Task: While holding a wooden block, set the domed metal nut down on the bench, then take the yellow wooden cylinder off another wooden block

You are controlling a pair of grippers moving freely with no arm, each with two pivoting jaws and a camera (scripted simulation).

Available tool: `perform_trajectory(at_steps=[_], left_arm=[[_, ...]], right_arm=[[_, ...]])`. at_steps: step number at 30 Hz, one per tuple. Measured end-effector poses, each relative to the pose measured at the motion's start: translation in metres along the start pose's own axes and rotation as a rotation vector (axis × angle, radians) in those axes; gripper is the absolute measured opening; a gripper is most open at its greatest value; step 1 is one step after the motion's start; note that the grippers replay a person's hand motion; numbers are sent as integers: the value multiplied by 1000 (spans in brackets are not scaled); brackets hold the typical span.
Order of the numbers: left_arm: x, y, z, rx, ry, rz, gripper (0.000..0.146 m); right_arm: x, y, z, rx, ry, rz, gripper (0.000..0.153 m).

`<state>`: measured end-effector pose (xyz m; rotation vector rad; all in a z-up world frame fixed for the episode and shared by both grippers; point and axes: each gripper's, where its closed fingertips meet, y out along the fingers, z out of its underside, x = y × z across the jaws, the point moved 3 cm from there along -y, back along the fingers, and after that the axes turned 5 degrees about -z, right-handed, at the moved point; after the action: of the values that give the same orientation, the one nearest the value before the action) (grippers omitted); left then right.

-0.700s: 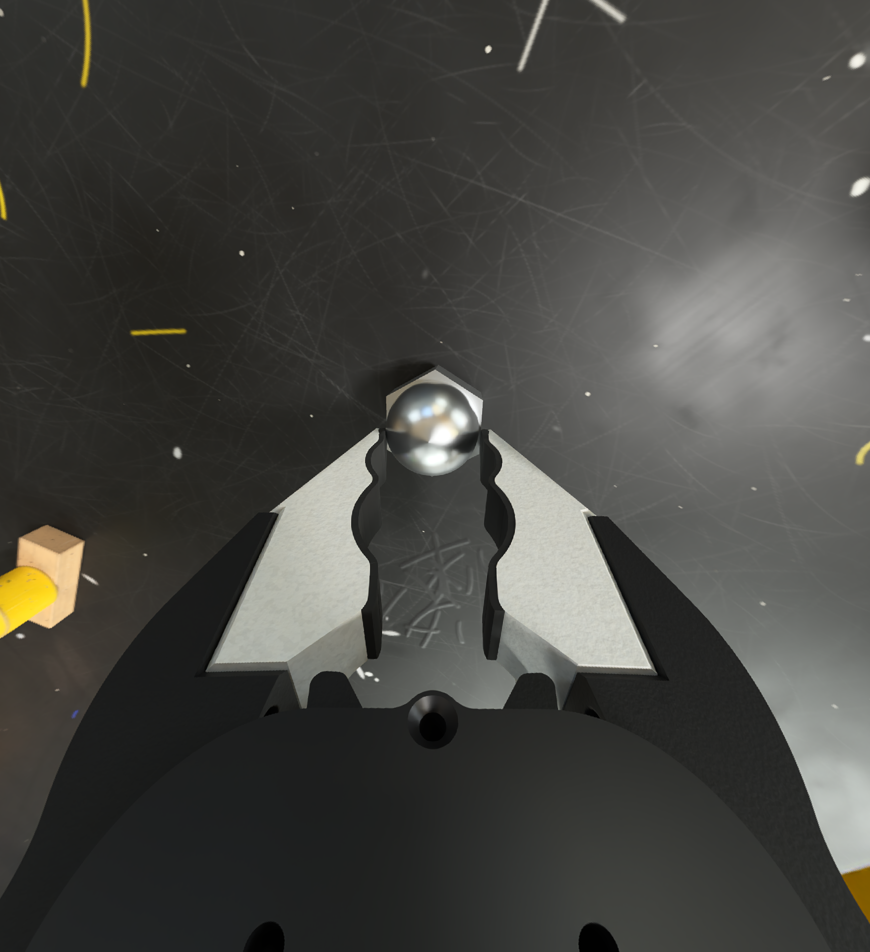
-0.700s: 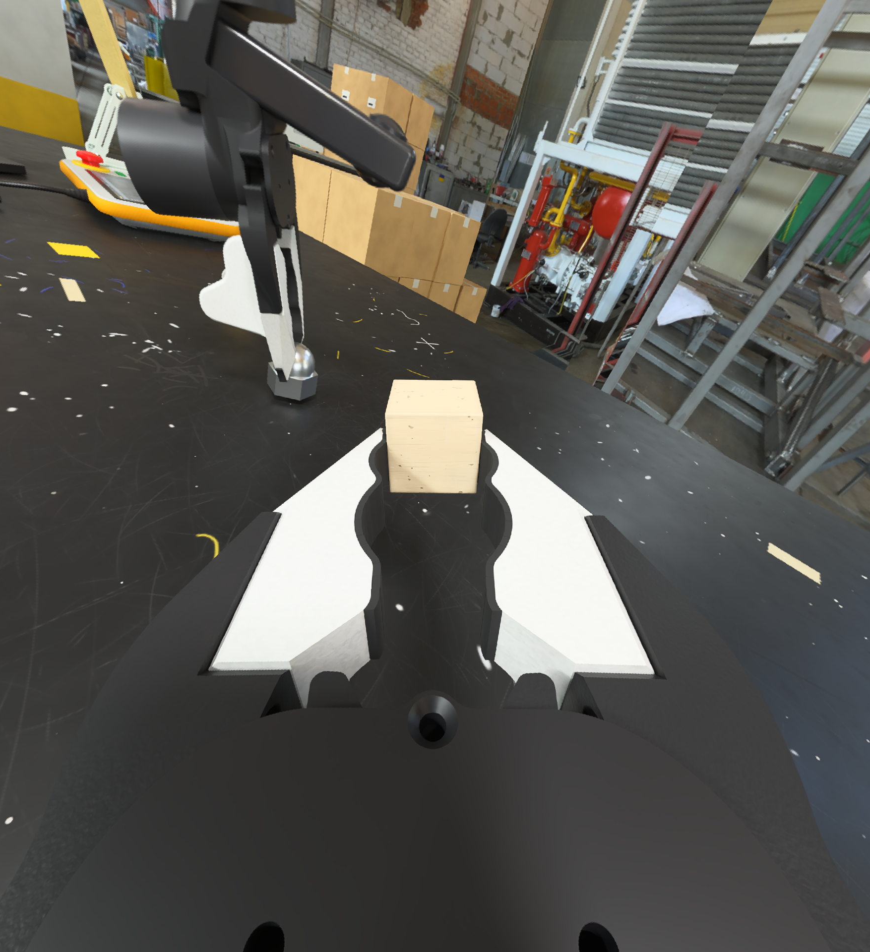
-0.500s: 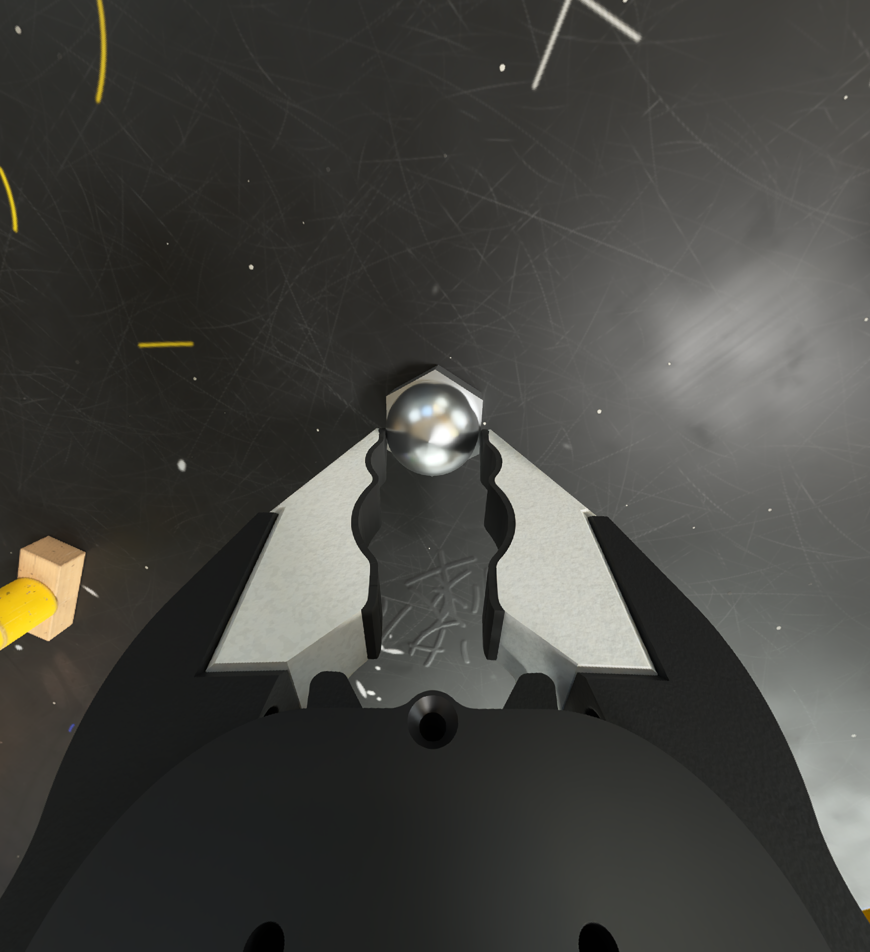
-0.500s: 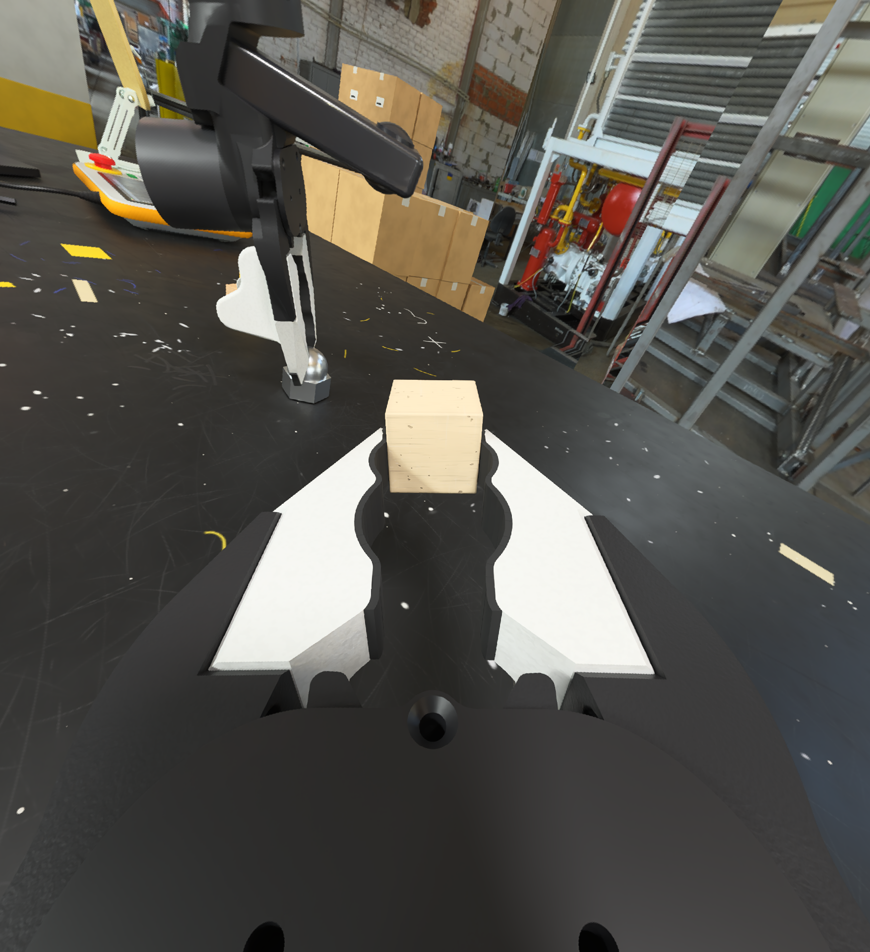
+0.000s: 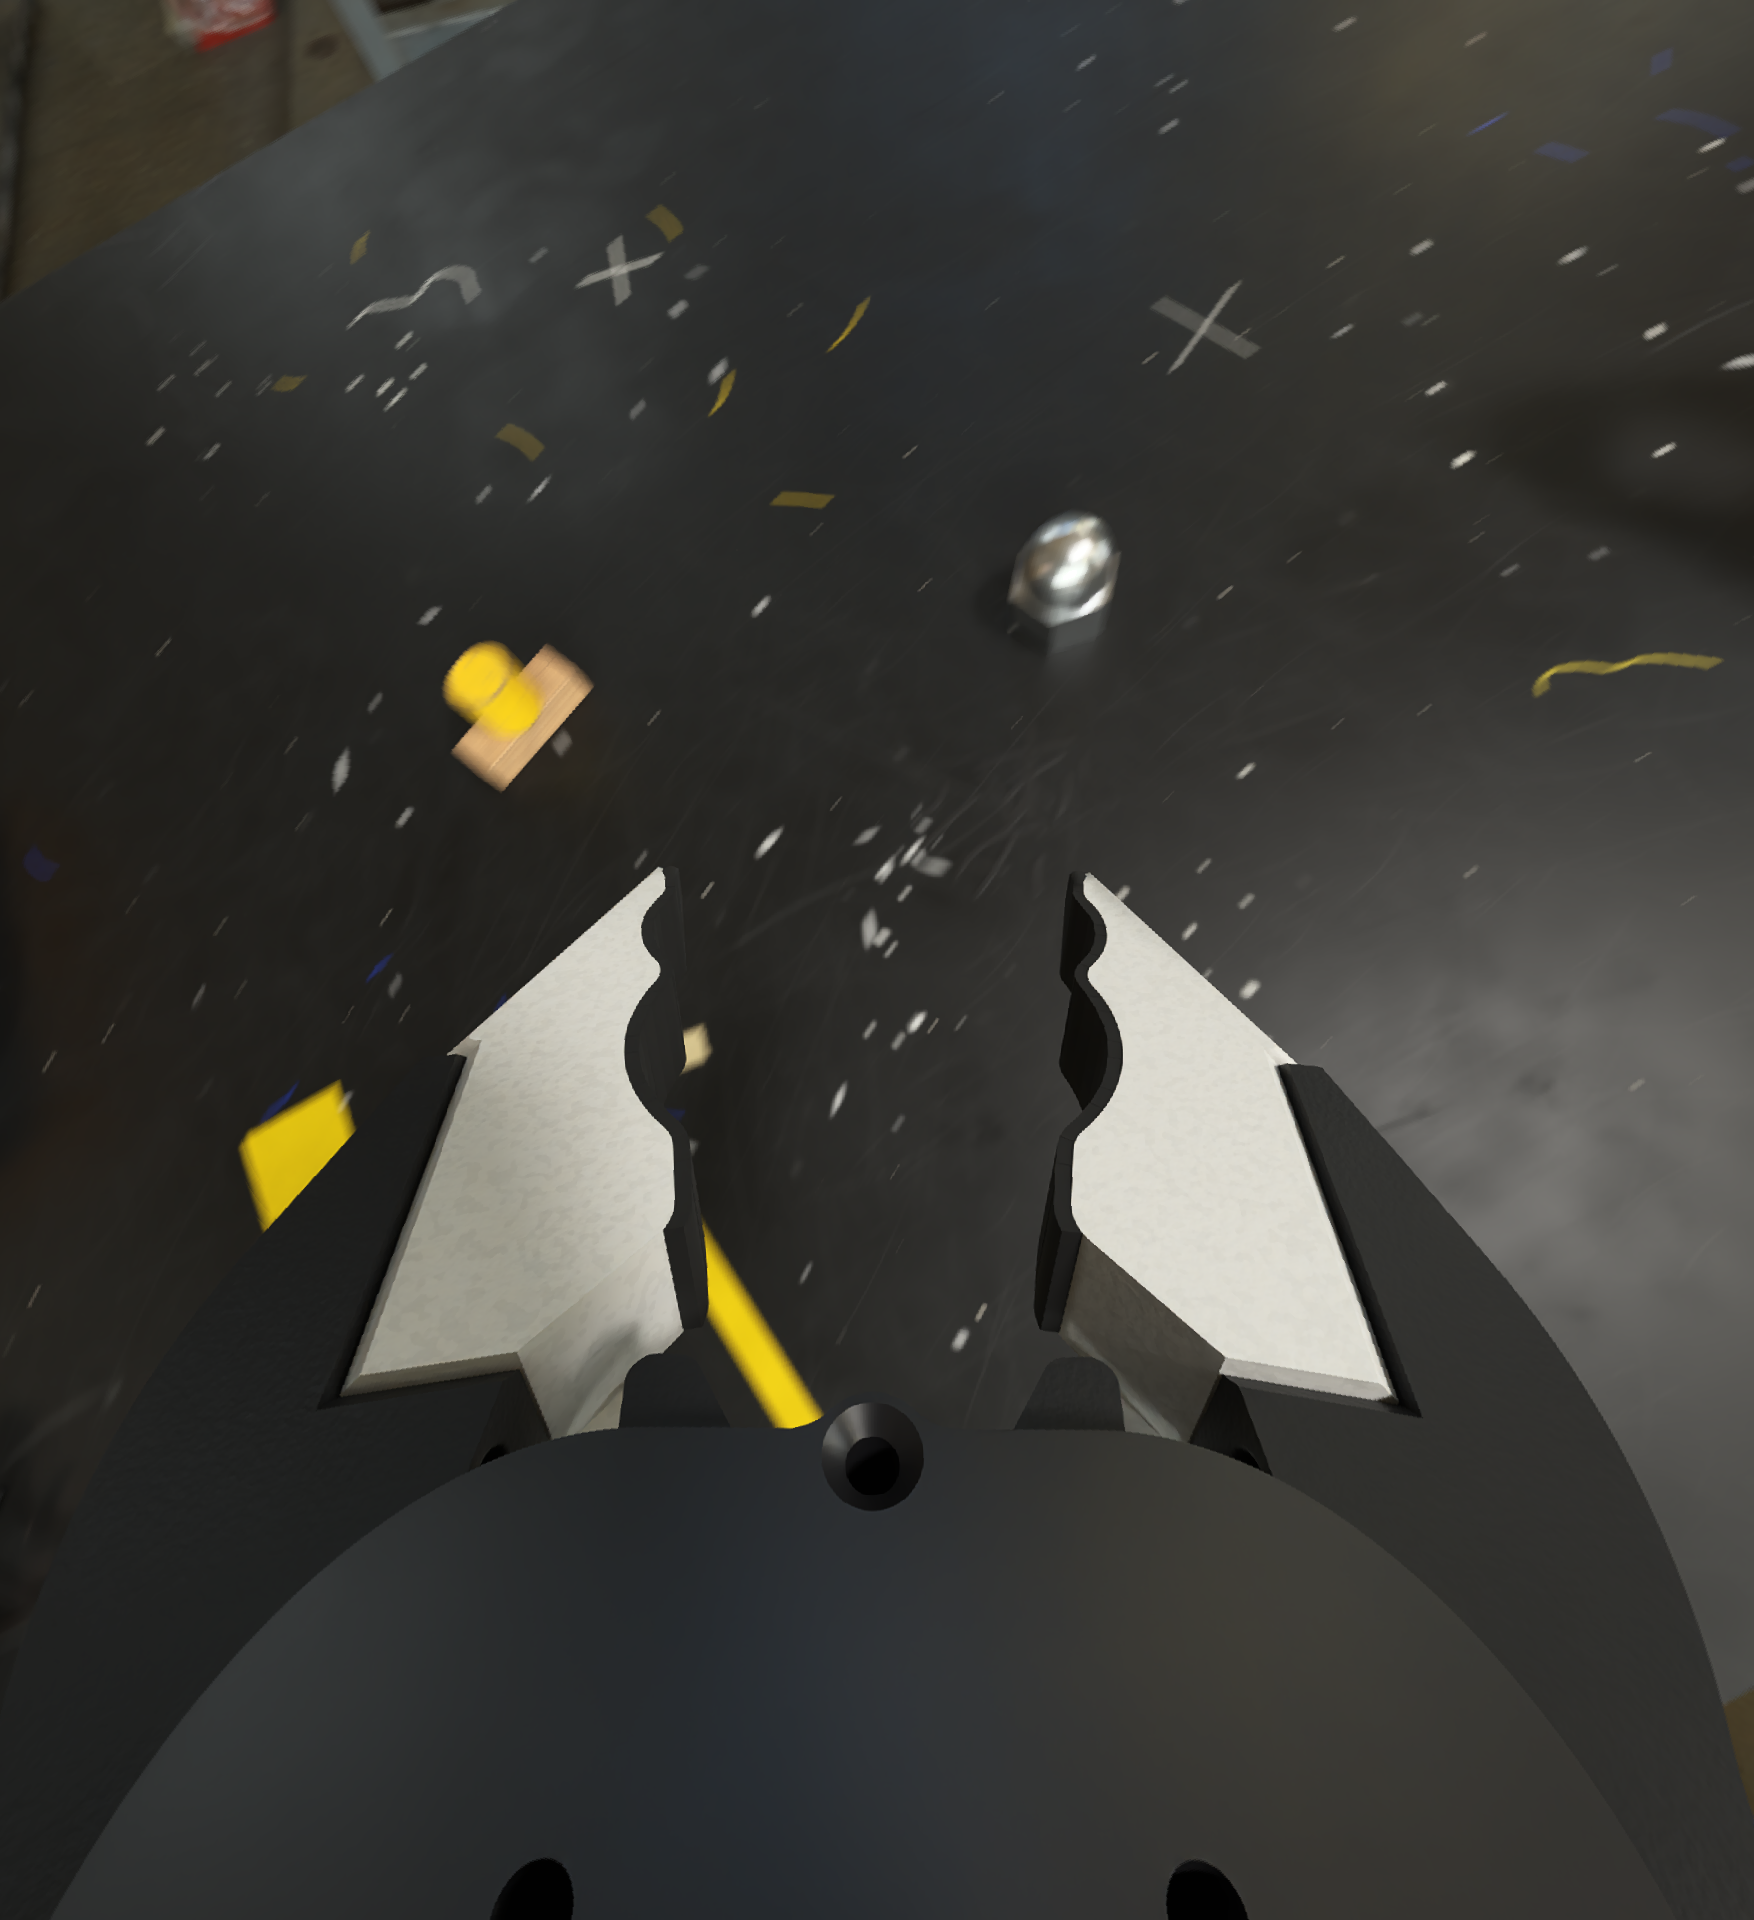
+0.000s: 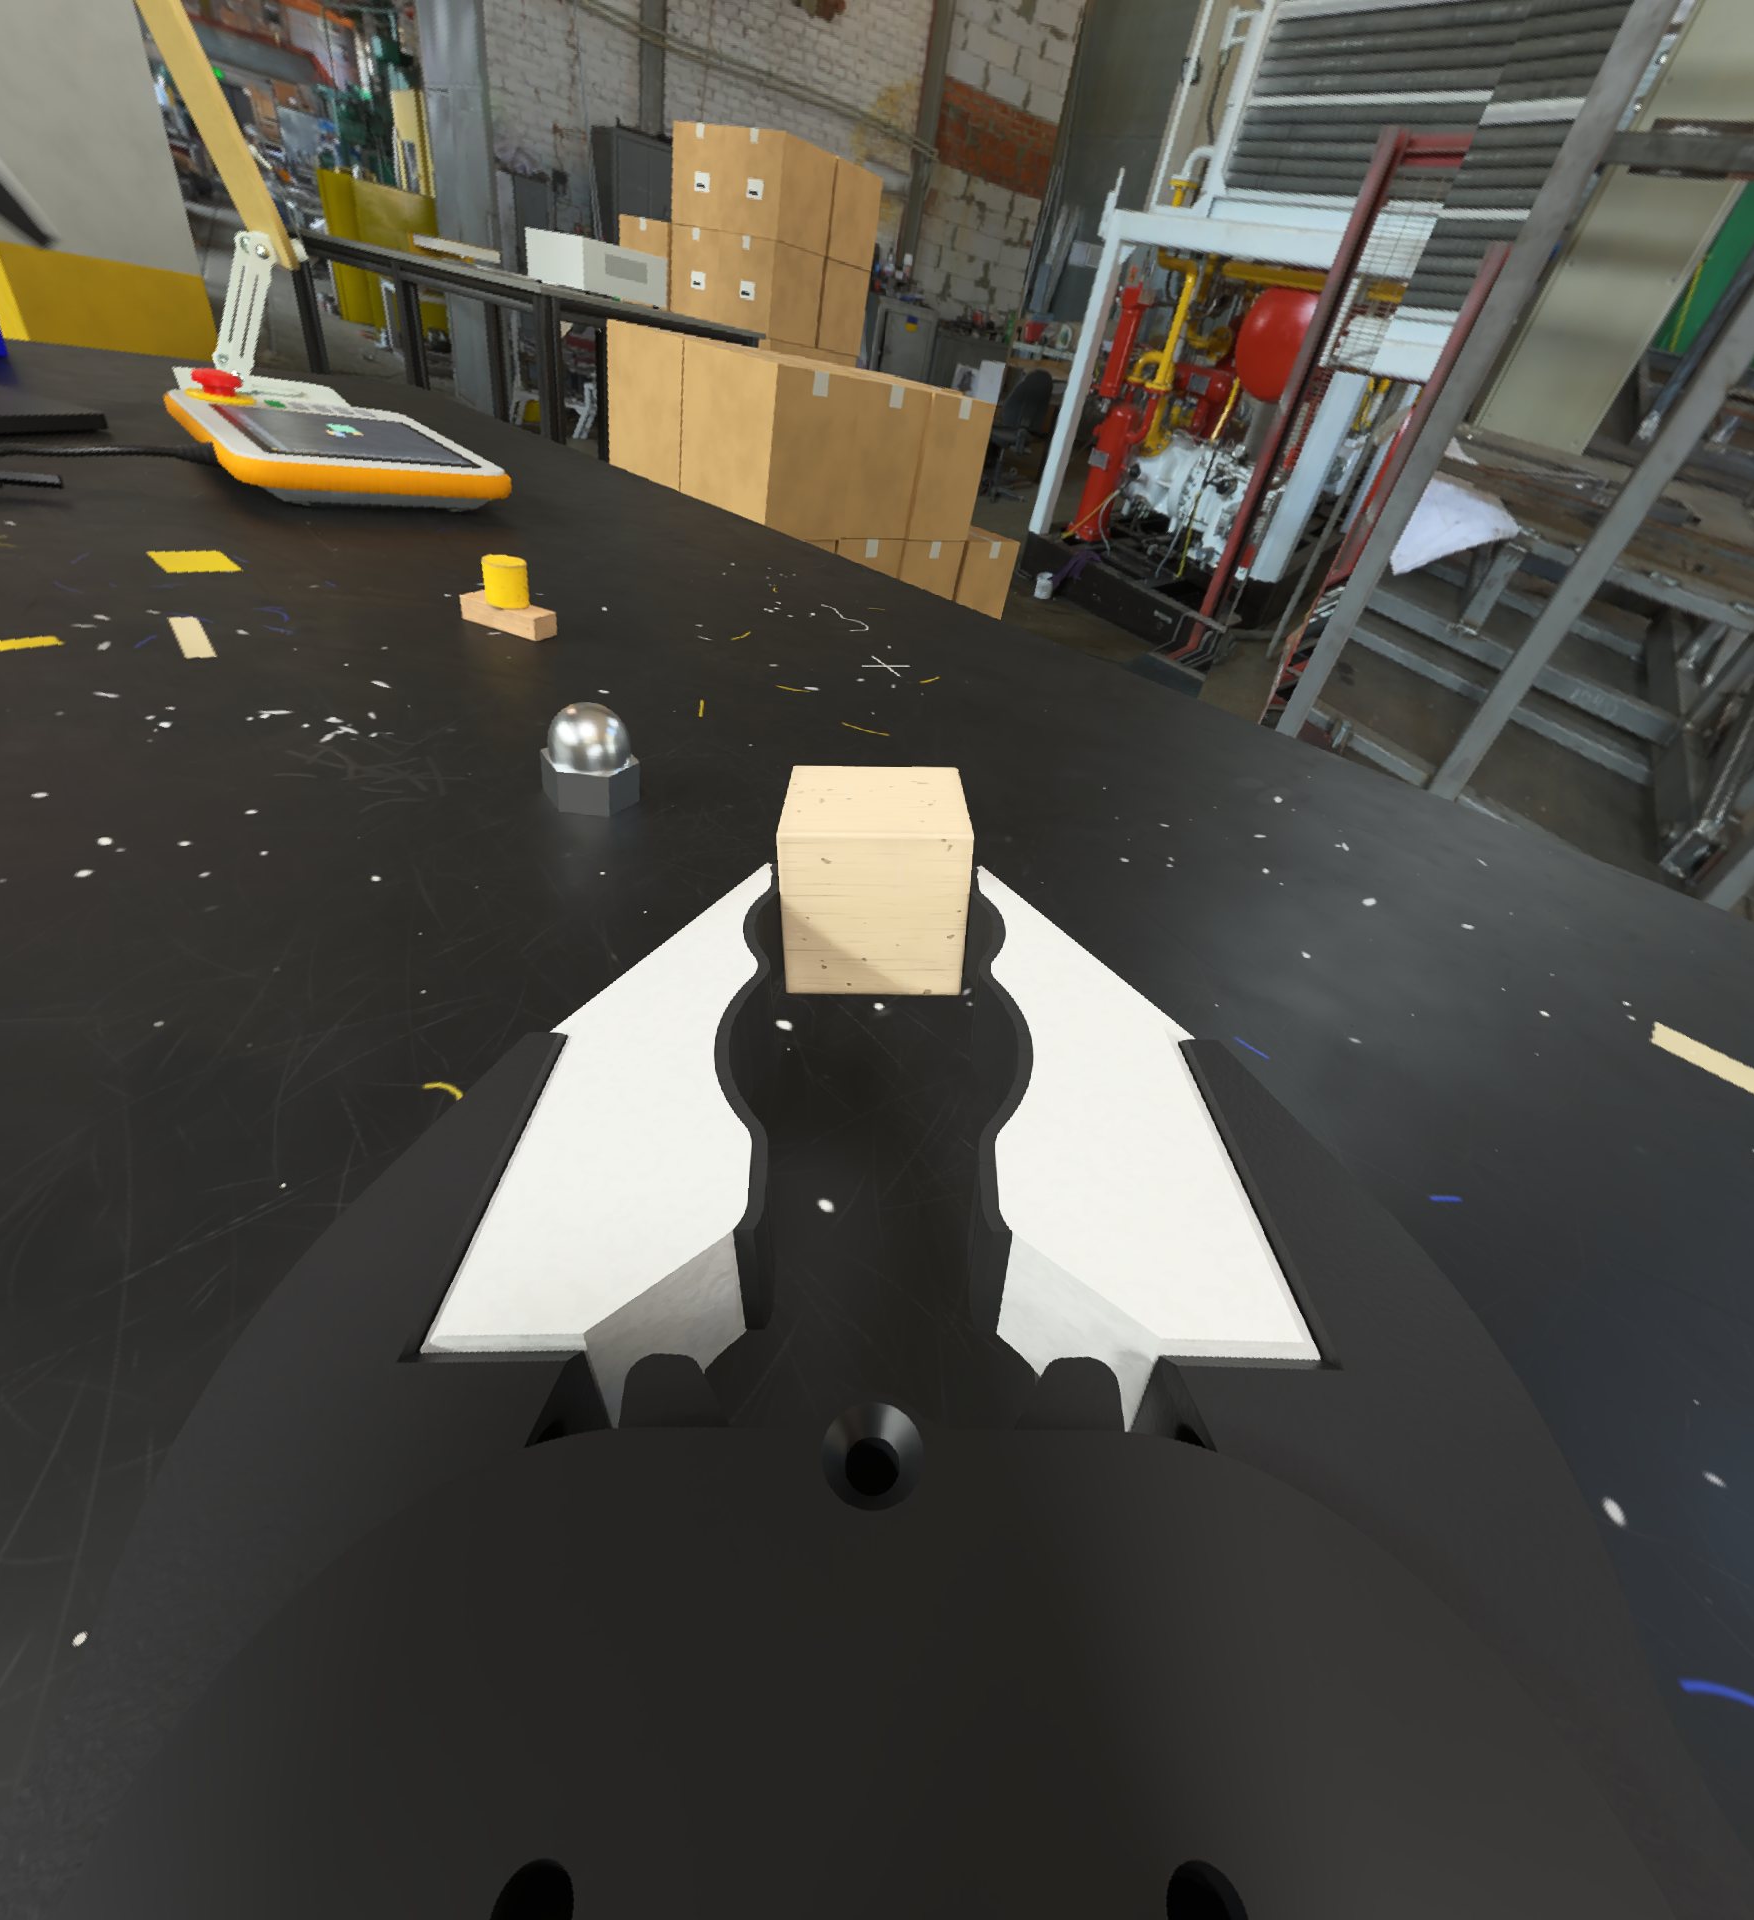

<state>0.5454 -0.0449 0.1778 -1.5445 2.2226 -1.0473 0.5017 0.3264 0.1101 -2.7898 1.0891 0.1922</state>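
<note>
My left gripper is open and empty, high above the black bench. The domed metal nut stands alone on the bench ahead of it, to the right. It also shows in the right wrist view, dome up. The yellow wooden cylinder stands upright on a flat wooden block, ahead to the left. In the right wrist view the cylinder and that block lie beyond the nut. My right gripper is shut on a pale wooden cube, held above the bench.
An orange-edged teach pendant lies at the far left of the bench, with a cable beside it. Yellow tape marks and paint specks dot the surface. The bench edge runs beyond the nut; cardboard boxes and steel racks stand past it.
My left gripper has opened, let go of the nut and pulled up and back; the nut now stands on the bench. It has left the right wrist view. The right gripper still holds the cube.
</note>
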Motion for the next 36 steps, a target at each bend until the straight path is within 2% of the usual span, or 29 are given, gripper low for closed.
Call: perform_trajectory(at_steps=[3, 6, 11, 14, 18, 24, 25, 28, 32, 36], left_arm=[[28, -14, 42, 32, -24, -36, 73], [43, -1, 60, 78, 77, 20, 73], [80, 52, 35, 133, 410, 136, 61], [109, 98, 12, 226, 436, 271, 60], [146, 158, 5, 415, 492, 302, 60], [151, 206, 5, 446, 539, 360, 53], [147, 209, 5, 434, 547, 376, 50], [144, 213, 7, 409, 608, 369, 26], [151, 199, 4, 417, 625, 312, 26], [156, 158, -9, 419, 640, 235, 26]], right_arm=[[-3, 1, 0, -7, 12, 11, 33], [-3, 2, -2, -16, -10, 22, 33], [-2, 4, -2, 3, -69, 44, 33], [-3, 3, -2, 0, -77, 67, 33], [-7, 4, 0, 16, -76, 93, 33], [-10, 5, 2, 30, -65, 104, 33], [-10, 5, 3, 33, -65, 102, 33], [-9, 6, 4, 40, -64, 92, 33], [-6, 7, 4, 37, -64, 65, 33], [-1, 6, 1, 20, -71, 38, 33]])
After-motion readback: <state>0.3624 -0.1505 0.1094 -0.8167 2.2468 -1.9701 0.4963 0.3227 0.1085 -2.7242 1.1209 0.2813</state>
